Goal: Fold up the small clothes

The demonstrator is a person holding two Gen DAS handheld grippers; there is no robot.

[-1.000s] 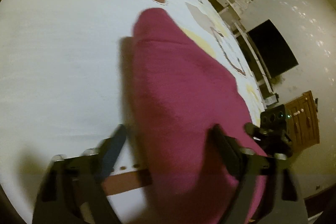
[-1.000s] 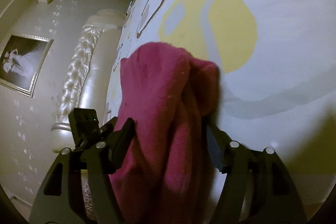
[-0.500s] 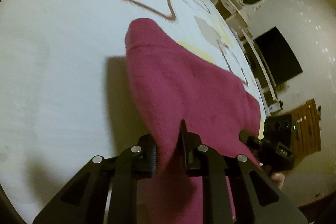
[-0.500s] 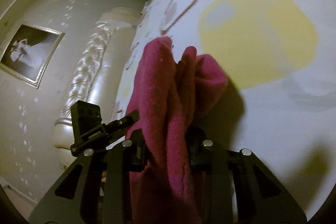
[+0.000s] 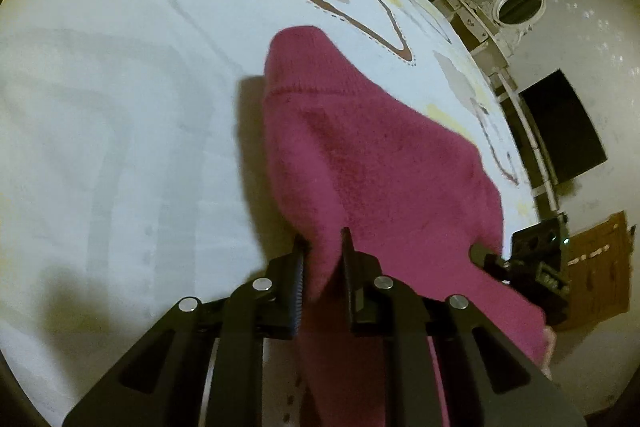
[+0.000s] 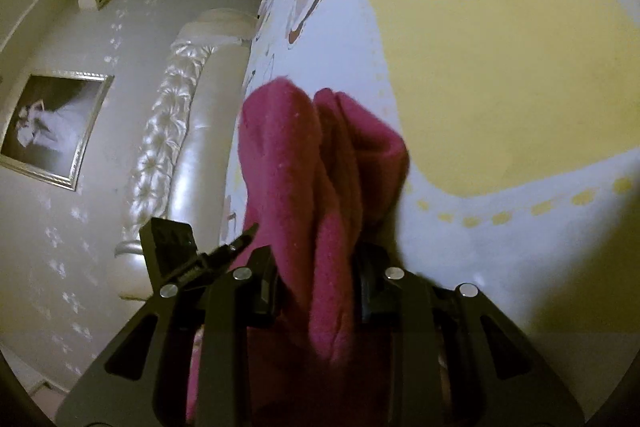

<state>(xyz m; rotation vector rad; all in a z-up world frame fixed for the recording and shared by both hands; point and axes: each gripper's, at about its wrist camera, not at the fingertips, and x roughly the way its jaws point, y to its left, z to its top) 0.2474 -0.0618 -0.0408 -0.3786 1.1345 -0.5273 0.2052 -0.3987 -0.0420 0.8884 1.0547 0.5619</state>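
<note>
Jaws of left gripper (image 5: 322, 251) and right gripper (image 6: 316, 263) just clamped on magenta garment (image 5: 368, 163), no legible writing

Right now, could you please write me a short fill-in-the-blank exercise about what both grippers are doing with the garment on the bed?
1. The fleece garment held over the patterned bedsheet is ____ in colour.
2. The jaws of the left gripper, which have just been closing, are shut on the garment's ____.
3. The right gripper pinches a ____ part of the same garment.
4. On the wall beside the tufted headboard hangs a framed ____.

Missing words: magenta; edge; bunched; picture
</note>
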